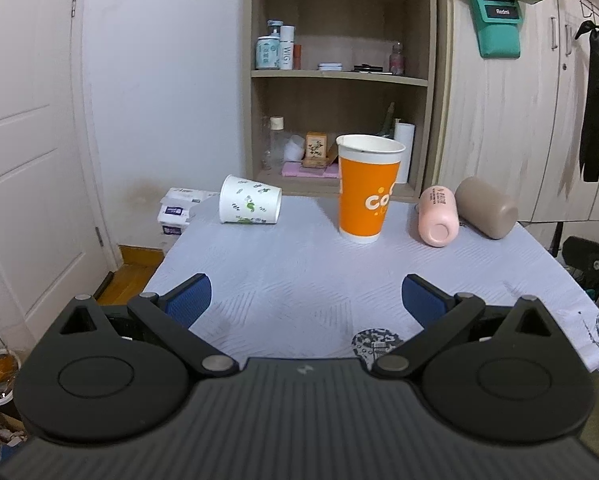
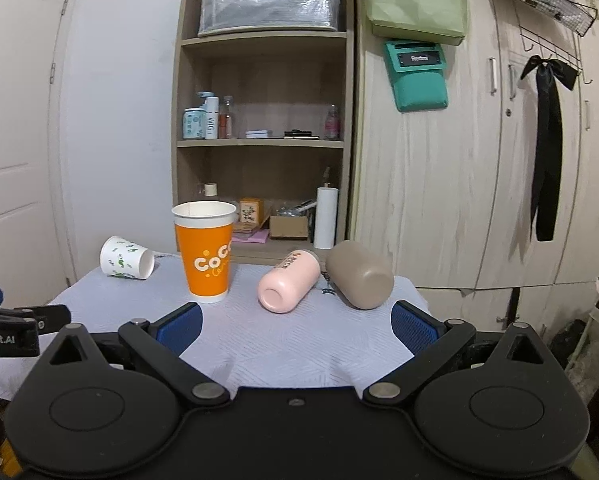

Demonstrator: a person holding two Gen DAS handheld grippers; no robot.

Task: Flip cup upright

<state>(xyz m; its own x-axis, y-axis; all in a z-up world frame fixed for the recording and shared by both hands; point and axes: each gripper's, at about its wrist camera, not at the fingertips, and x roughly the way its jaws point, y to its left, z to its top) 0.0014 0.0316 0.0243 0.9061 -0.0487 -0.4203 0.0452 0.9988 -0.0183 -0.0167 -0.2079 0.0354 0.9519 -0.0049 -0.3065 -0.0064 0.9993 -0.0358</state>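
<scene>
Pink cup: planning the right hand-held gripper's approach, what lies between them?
Only bare tablecloth between the open right hand-held gripper and the pink cup, seen in the right wrist view.

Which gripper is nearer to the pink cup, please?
Right. The right gripper faces the pink cup almost head-on, close ahead. The left gripper sits farther left and back, with the cup off to its right.

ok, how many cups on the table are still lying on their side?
3: white patterned cup far left, pink cup and taupe cup right of the upright orange cup. None look hidden.
</scene>
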